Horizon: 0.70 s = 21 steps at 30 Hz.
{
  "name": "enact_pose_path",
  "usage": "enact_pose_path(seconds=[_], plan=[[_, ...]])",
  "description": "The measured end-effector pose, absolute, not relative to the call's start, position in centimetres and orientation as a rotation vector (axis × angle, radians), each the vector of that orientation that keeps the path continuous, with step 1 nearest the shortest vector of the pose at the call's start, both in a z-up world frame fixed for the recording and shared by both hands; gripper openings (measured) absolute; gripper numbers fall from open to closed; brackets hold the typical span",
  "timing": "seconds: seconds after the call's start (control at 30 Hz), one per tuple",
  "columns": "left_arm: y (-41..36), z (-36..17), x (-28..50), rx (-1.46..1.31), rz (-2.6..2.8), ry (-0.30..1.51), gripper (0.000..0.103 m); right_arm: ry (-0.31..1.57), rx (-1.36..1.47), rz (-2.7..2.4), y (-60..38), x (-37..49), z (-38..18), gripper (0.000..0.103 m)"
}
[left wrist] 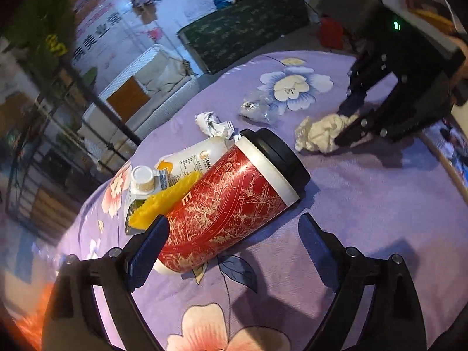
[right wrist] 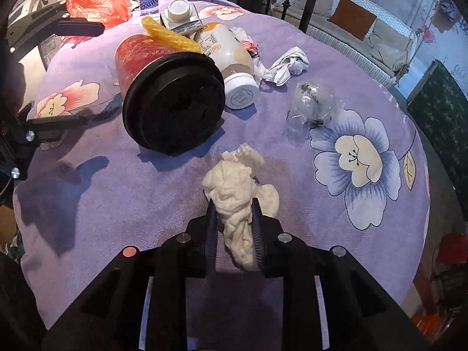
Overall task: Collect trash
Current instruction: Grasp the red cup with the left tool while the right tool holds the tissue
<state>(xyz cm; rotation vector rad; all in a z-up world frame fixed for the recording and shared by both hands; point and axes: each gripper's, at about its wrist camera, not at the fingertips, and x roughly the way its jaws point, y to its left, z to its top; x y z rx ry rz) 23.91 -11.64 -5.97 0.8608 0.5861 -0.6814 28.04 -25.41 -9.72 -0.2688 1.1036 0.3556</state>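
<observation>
Two grippers: right gripper (right wrist: pixel 234 204) pinches crumpled tissue (right wrist: pixel 239 181) for removal; left gripper (left wrist: pixel 234 231) spread wide, straddling red cup (left wrist: pixel 225 204).

In the right wrist view, the cup (right wrist: pixel 172 99) lies upper left, the bottle (right wrist: pixel 231 61) just right of it, the tissue (right wrist: pixel 239 187) at centre below both, the wrapper (right wrist: pixel 314 106) right.

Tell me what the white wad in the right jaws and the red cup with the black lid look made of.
The white wad looks like soft tissue or paper towel: matte, crumpled and twisted into folds. The red cup looks like glossy coated paper, shiny with gold printed patterns. Its black lid looks like smooth moulded plastic, though that stays uncertain.
</observation>
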Motion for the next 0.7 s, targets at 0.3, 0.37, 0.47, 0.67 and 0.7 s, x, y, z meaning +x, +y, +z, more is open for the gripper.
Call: enact_pose_path(seconds=[0.3,0.37,0.47,0.67,0.7], plan=[[-13.6,-9.0,26.9,1.131,-0.773,0.556,0.088,1.059,-0.157,0.295,-27.9,27.4,-7.8,0.023],[-14.2,-10.1,27.4,1.239,-0.768,0.522,0.089,1.054,-0.131,0.292,-28.3,27.6,-7.7,0.023],[-15.1,-10.8,28.4,1.321,-0.789,0.529,0.089,1.046,-0.105,0.282,-28.9,27.8,-7.7,0.023],[-17.3,-11.5,29.0,1.403,-0.834,0.55,0.089,1.034,-0.068,0.268,-29.5,27.6,-8.0,0.023],[-17.5,-11.4,28.9,1.393,-0.836,0.547,0.089,1.033,-0.06,0.266,-29.7,27.4,-8.0,0.023]])
